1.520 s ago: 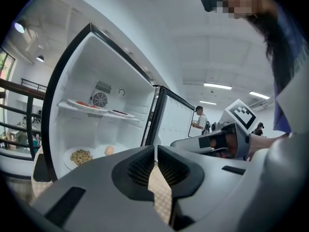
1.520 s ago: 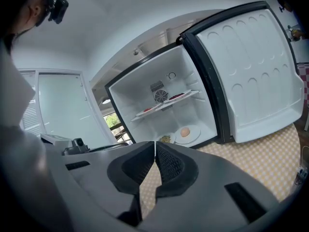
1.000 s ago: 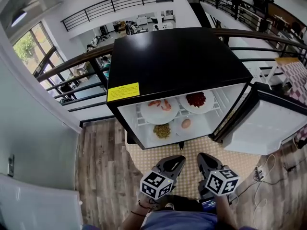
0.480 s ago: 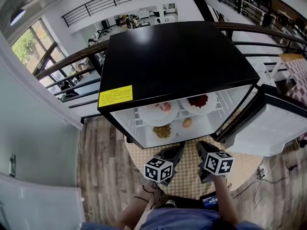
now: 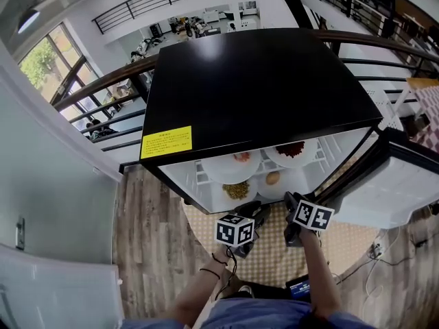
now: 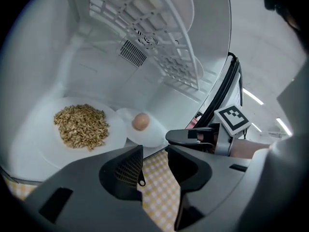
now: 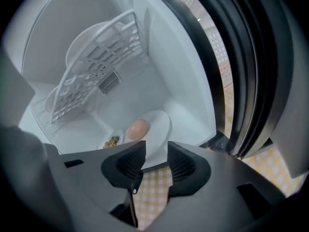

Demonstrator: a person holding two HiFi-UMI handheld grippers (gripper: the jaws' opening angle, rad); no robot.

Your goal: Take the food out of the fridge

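The black fridge stands open. On its upper wire shelf sit a plate of shrimp and a plate of red food. On the white floor below lie a plate of grain and a small plate bearing an egg. My left gripper hovers at the front edge of the lower compartment, right of the grain; its jaws are opening with nothing between them. My right gripper points at the egg just short of its plate, jaws opening and empty too. Both grippers sit side by side.
The fridge door hangs open at the right, its black seal close beside my right gripper. A yellow checked mat lies under the fridge front on the wood floor. A railing runs behind. A white cable lies at right.
Both grippers have moved forward and down from in front of the person to the mouth of the fridge's lower compartment. The food plates have not moved.
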